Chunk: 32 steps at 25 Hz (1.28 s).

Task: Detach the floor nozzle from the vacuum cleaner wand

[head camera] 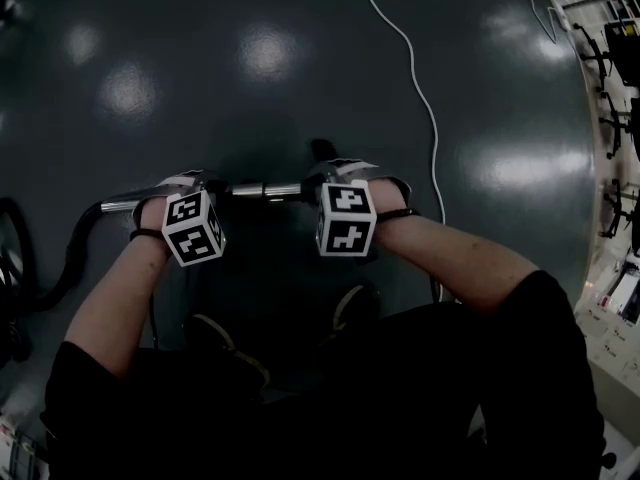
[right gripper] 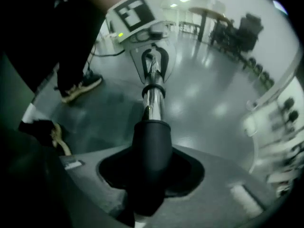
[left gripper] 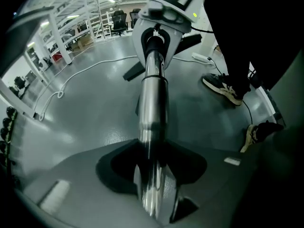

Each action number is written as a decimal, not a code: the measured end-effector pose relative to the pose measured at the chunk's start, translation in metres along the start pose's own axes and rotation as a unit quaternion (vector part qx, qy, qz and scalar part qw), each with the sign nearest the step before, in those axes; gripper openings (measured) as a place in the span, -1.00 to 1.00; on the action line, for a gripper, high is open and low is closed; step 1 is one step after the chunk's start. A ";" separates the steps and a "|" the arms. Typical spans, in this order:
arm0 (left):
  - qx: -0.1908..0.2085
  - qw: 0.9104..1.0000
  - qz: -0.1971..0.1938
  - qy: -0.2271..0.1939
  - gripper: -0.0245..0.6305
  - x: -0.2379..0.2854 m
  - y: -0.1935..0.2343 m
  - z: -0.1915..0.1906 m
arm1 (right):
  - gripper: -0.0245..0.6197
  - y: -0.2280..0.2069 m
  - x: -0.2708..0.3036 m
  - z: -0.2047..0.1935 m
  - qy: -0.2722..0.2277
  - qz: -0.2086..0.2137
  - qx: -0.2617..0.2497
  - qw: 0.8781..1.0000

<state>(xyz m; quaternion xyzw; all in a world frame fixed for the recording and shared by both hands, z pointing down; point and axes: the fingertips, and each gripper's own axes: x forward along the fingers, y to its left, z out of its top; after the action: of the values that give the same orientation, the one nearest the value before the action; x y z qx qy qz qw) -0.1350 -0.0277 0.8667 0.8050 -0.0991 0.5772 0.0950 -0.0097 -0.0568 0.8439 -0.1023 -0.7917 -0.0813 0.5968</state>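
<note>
Nozzle [right gripper: 151, 146] location? (Tech A)

Listing by size. (Tech B)
- Floor [head camera: 200, 68]: dark grey and glossy, beneath both tongs.
- Hose [head camera: 70, 258]: black. It joins the wand [head camera: 265, 190] outboard of the left tongs [left gripper: 152, 194], then curves back toward the person.
- Wand: a chrome tube held level above the floor. It spans from the left tongs to the right tongs [right gripper: 147, 194].
- Nozzle: its black neck is seated over the wand's end and lies between the jaws of the right tongs. The left gripper view shows black flat parts on either side of the right tongs, on their far side. I cannot tell whether these are the nozzle's head.

State of each pair of tongs? (Tech A)

- Left tongs: clamped on the chrome wand. The tube runs straight out from the jaws toward the right tongs.
- Right tongs: clamped on the nozzle's black neck. The chrome section begins just beyond the jaws, on the side facing the left tongs. (Tech B)

Remaining items? (Tech A)

- Cable [head camera: 415, 58]: white, lying on the floor beyond the right tongs and passing along their outer side.
- Shoes [head camera: 225, 343]: dark with pale trim, on the person's side of both tongs and below the wand. (Tech B)
</note>
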 end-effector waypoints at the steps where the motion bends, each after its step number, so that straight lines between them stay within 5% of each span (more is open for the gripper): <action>1: -0.005 1.000 -0.002 -0.005 -0.40 -0.002 0.001 0.000 | -0.53 -0.007 -0.001 -0.001 -0.001 -0.065 -0.046 0.997; 3: -0.012 1.000 -0.002 -0.017 -0.40 -0.005 0.003 0.001 | -0.53 -0.020 -0.005 -0.001 -0.011 -0.168 -0.124 0.978; 6: -0.015 1.000 0.002 -0.019 -0.40 -0.006 0.005 0.000 | -0.53 -0.026 -0.009 0.003 -0.028 -0.171 -0.117 0.978; 9: -0.009 1.000 0.010 -0.011 -0.40 -0.006 0.004 -0.004 | -0.53 -0.017 -0.006 0.006 -0.037 -0.099 -0.058 0.993; 12: 0.000 1.000 0.010 -0.005 -0.40 -0.004 0.000 -0.006 | -0.53 0.000 -0.002 0.007 -0.051 0.020 0.025 0.998; 14: 0.006 1.000 0.010 -0.004 -0.40 -0.003 0.000 -0.005 | -0.53 0.009 -0.004 0.008 -0.058 0.112 0.092 0.988; 17: 0.013 1.000 0.008 -0.007 -0.41 -0.002 -0.002 -0.002 | -0.53 0.020 -0.009 0.005 -0.054 0.232 0.187 0.953; 19: 0.012 1.000 0.009 -0.009 -0.41 -0.002 -0.002 -0.001 | -0.53 0.022 -0.012 0.005 -0.060 0.263 0.213 0.939; 21: 0.009 1.000 0.013 -0.010 -0.40 -0.003 0.000 0.000 | -0.53 0.017 -0.014 0.008 -0.073 0.217 0.178 0.957; 23: 0.004 1.000 0.015 -0.011 -0.40 -0.004 0.003 -0.001 | -0.53 0.007 -0.012 0.008 -0.075 0.117 0.099 0.985; 25: -0.003 1.000 0.012 -0.013 -0.40 -0.004 0.003 -0.001 | -0.53 -0.003 -0.009 0.005 -0.064 0.003 0.005 0.998; 29: -0.012 1.000 0.009 -0.018 -0.40 -0.005 0.003 0.001 | -0.53 -0.019 -0.009 0.000 -0.050 -0.171 -0.143 0.974; 32: -0.014 1.000 0.012 -0.021 -0.40 -0.003 0.003 0.003 | -0.53 -0.023 -0.012 -0.001 -0.059 -0.188 -0.159 0.967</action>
<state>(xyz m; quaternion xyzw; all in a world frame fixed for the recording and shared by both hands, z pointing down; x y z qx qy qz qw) -0.1338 -0.0315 0.8626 0.8141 -0.1191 0.5601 0.0971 -0.0115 -0.0800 0.8326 -0.0499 -0.8075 -0.3109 0.4987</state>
